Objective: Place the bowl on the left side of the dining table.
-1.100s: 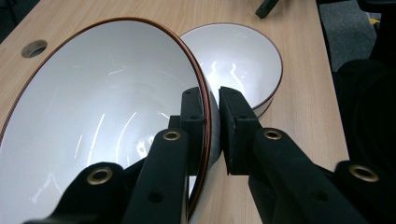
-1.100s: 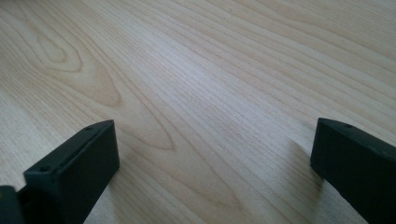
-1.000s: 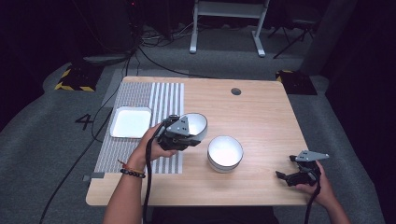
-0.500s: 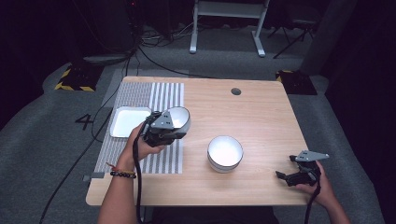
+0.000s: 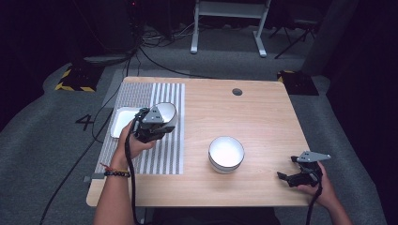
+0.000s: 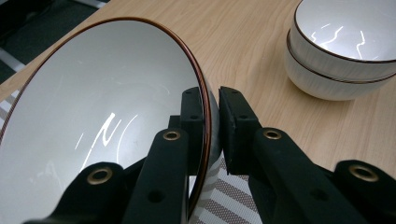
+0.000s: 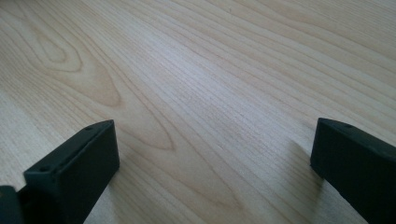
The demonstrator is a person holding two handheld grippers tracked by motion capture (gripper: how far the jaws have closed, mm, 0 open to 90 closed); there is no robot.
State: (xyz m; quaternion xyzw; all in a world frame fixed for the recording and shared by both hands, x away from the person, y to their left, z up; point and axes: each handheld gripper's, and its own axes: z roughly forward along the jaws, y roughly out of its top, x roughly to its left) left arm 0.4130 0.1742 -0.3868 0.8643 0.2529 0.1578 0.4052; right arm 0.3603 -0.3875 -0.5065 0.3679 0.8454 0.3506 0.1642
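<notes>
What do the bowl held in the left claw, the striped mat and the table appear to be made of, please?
The bowl looks like glazed ceramic: glossy white inside with sharp highlights and a thin brown rim. The striped mat seems to be woven fabric or flexible plastic, matte grey and white; the pictures leave that open. The table looks like light wood or wood-look laminate, with visible grain and a smooth satin surface.
</notes>
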